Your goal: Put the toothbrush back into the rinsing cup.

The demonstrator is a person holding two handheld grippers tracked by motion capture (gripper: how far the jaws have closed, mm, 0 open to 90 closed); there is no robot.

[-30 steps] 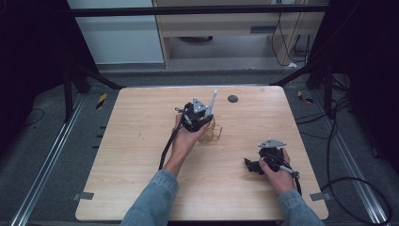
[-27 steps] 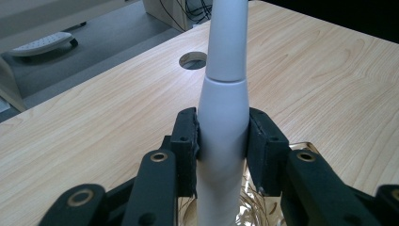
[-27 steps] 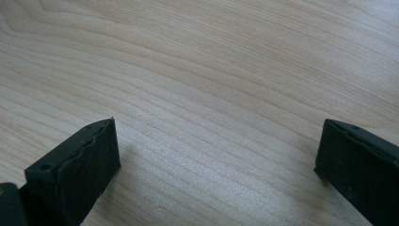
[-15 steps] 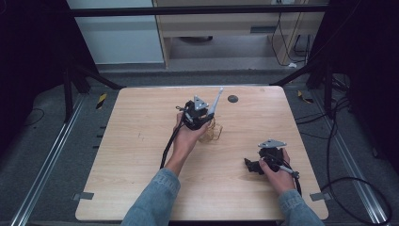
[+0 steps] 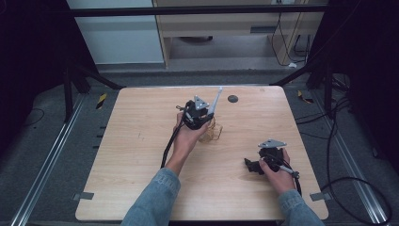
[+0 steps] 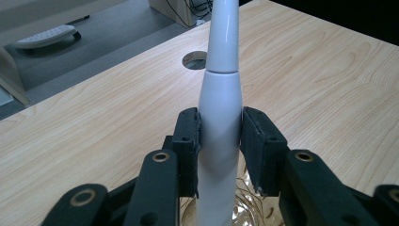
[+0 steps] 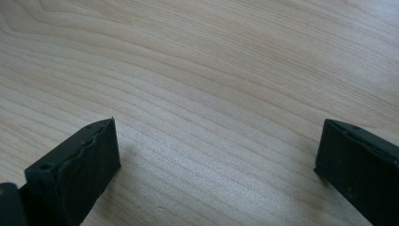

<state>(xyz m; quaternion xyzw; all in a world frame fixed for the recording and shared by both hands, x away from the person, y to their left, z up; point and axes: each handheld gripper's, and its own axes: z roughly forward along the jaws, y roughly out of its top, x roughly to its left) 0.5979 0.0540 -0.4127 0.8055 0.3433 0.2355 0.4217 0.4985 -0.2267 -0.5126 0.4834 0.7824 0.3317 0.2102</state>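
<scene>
High view shows the left gripper (image 5: 202, 110) raised over the middle of the table (image 5: 136, 141), its jaws clamped on a white tapered stick (image 5: 215, 100) that slants up and away toward a round hole (image 5: 232, 99) near the far edge. Just below and beside that gripper sits a clear glass (image 5: 211, 133) with a gold wire pattern. In the left gripper view the pads (image 6: 186, 141) press both sides of the stick's thick lower part, and the glass rim (image 6: 244, 207) shows right beneath, so the stick's hidden lower end probably hangs over or inside the glass; I cannot tell which. The right gripper (image 5: 254, 165) rests low on the near right of the table, well apart from the glass, jaws spread wide on bare wood with nothing between them. The step in hand looks like carrying the stick at the glass, either lifting it out or lowering it in. The next move calls for a firm grip and a straight path, lest the stick tip the light glass.
</scene>
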